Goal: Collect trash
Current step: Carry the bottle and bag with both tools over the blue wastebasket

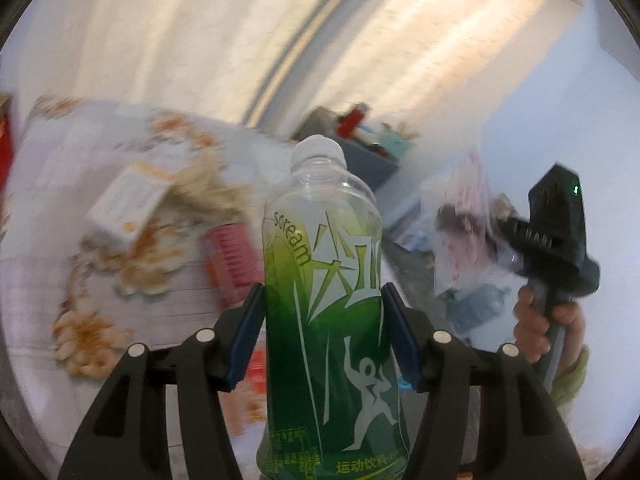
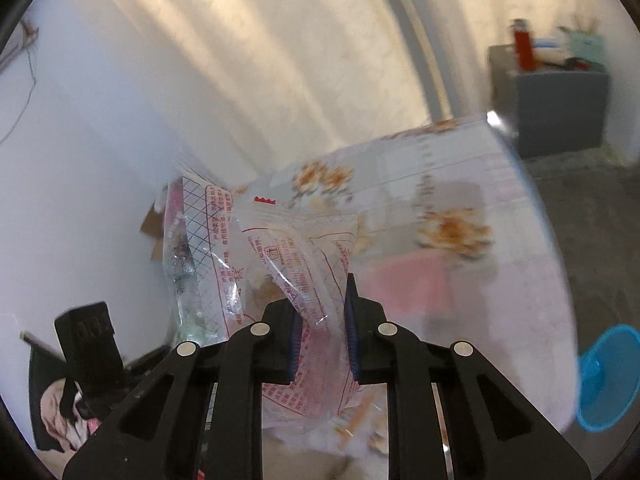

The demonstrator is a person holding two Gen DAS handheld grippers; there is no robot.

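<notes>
Now | left gripper point(image 1: 322, 332) clamps green bottle point(image 1: 324, 320) upright, raised before the floral table point(image 1: 48, 280) | right gripper point(image 2: 320, 330) pinches clear wrapper point(image 2: 296, 264), lifted beside the table.

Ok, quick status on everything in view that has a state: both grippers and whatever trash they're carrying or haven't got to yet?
Left gripper: shut on the bottle.
Green-labelled clear plastic bottle: capped, upright, looks empty, held.
Right gripper: shut on the wrapper.
Clear crinkled plastic wrapper with red print: pinched, crumpled, lifted.
White carton: lying on the floral cloth, not picked up.
Red ribbed item: on the cloth, blurred.
</notes>
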